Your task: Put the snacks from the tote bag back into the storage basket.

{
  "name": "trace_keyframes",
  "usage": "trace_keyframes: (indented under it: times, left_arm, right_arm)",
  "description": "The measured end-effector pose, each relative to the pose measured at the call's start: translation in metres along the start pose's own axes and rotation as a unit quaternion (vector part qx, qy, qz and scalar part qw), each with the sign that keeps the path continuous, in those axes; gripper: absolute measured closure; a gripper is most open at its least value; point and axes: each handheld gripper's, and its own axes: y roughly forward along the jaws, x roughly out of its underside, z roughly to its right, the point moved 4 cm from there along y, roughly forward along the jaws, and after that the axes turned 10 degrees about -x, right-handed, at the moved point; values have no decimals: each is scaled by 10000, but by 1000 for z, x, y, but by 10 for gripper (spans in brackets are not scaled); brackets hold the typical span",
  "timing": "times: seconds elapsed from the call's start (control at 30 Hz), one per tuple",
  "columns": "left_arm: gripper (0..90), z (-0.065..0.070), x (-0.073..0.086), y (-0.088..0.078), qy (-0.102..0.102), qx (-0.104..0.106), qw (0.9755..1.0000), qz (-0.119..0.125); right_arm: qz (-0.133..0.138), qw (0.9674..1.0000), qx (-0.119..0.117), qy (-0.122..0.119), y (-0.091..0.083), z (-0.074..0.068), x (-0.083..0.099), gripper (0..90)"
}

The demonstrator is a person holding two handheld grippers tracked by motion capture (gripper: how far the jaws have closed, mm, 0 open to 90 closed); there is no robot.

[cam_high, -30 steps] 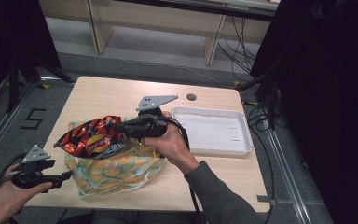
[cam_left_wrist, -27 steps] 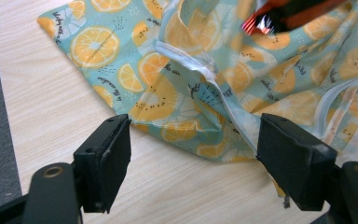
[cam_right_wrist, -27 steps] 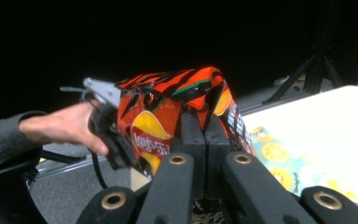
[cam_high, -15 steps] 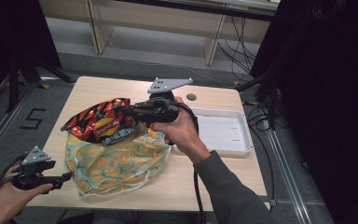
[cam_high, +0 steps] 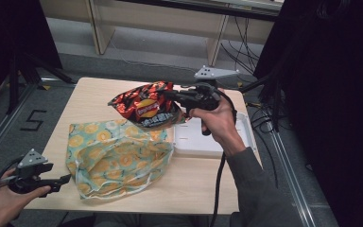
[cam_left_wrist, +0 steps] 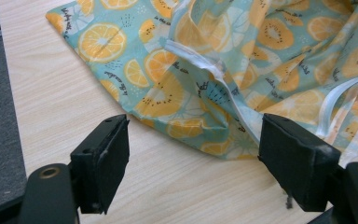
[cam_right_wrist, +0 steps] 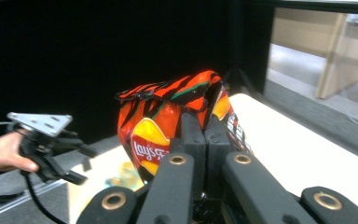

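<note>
Chip bag [cam_high: 147, 108]: it's up! Clear of the fruit-print bag [cam_high: 118, 158] now, hanging in the air above that bag's far edge, where a second ago it lay nestled on the cloth.
Right gripper [cam_high: 174, 96]: jaws pinched tight on the chip bag's crimped end; in the right gripper view the two black pads meet with the foil squeezed between them.
Right hand [cam_high: 217, 120]: has swung up and away from the fruit-print bag, toward the white tray [cam_high: 246, 137] beside it.
Left gripper [cam_high: 61, 179]: jaws standing wide, nothing between them, parked at the near corner of the fruit-print bag; it hasn't budged.
Fruit-print bag: slumped flat on the table [cam_high: 194, 189], mouth loose, looking emptied, though folds may hide something.
What it means: the snack is out, so the unpacking step looks done; the tray just beyond the fruit-print bag seems the likely landing spot.
</note>
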Motion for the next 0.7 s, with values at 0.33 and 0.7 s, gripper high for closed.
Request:
trace_keyframes:
  times: [0.33,0.7]
  left_arm:
    - [239,-7,3,4,-5,0,10000,78]
    - [239,-7,3,5,29,19,10000,81]
  right_arm:
    - [-11,9981,550,260,-35,30,18,900]
    - [-38,9958,846,352,-52,48,36,900]
